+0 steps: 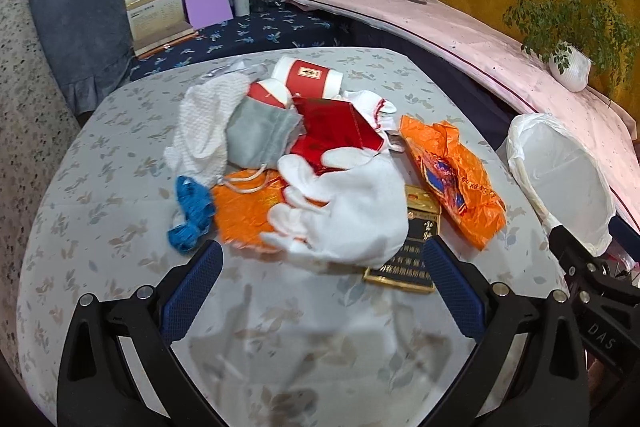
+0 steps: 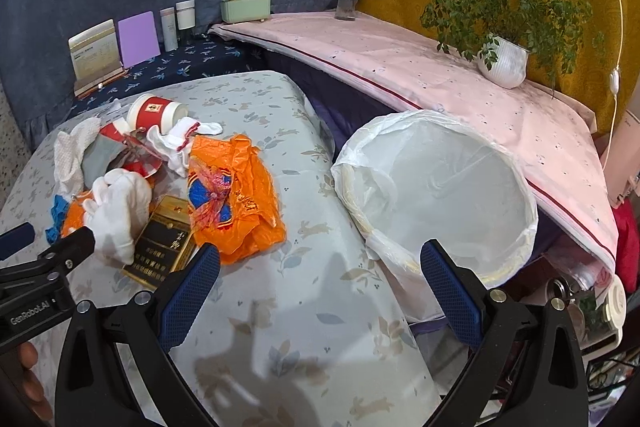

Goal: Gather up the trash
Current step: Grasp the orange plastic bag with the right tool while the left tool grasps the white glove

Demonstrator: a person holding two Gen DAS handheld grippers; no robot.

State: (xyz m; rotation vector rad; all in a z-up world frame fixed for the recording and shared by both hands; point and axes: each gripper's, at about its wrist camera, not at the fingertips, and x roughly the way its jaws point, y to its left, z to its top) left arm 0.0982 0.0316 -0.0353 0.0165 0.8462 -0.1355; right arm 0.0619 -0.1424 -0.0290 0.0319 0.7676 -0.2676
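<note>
Beside the white glove (image 1: 352,211), cigarette box (image 1: 412,247) lies lengthwise toward camera

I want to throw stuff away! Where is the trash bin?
The round trash bin lined with a white plastic bag stands off the table's right edge, below the pink-covered ledge, nearest the crumpled orange plastic bag.

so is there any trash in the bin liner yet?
No. In the right wrist view the white bin liner shows only bare plastic inside; the trash pile lies on the table.
</note>
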